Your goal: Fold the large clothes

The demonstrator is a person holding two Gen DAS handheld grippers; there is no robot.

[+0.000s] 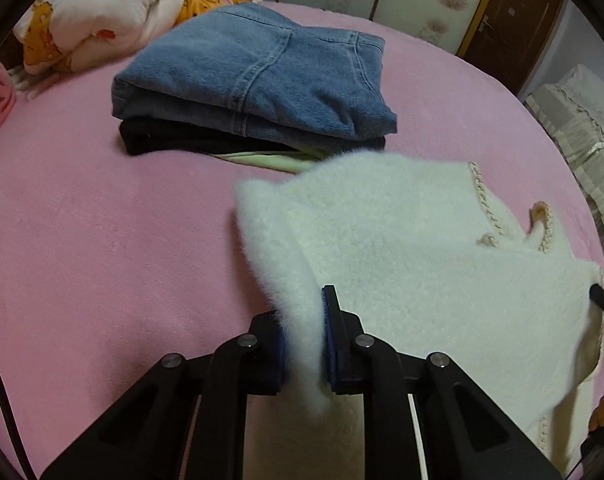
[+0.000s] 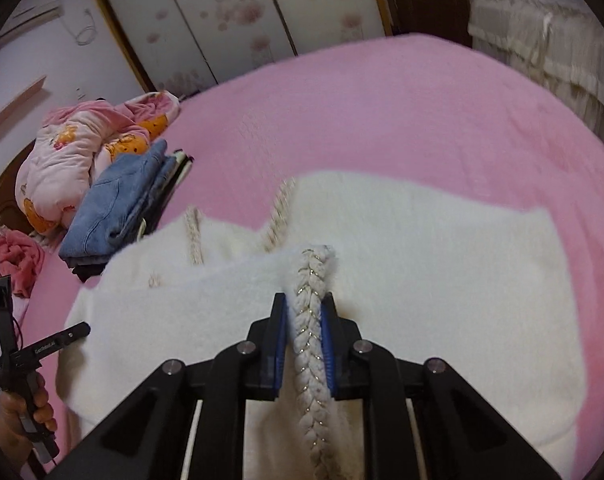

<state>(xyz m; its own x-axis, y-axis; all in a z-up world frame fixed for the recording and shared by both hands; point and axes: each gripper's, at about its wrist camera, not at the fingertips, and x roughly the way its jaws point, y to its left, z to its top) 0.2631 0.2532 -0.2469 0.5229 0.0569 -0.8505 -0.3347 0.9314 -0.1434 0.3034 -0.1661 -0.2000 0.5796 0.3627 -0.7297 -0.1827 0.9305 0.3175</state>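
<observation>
A white fluffy garment [image 1: 401, 232] with braided trim lies spread on the pink bed [image 1: 82, 240]. In the left wrist view, my left gripper [image 1: 302, 312] is shut on the garment's fluffy left edge, which is pinched between the blue pads and lifted slightly. In the right wrist view, the same garment [image 2: 441, 264] covers the near part of the bed. There my right gripper [image 2: 303, 304] is shut on the braided trim [image 2: 311, 276], which runs up between the pads.
A folded stack with blue jeans [image 1: 254, 76] on top of a black garment [image 1: 182, 140] sits behind the white one. A bunched pink and orange quilt [image 1: 102, 4] lies at the far left. A hand [image 2: 22, 412] holds the other gripper's handle. Wardrobe doors [image 2: 230, 12] stand beyond the bed.
</observation>
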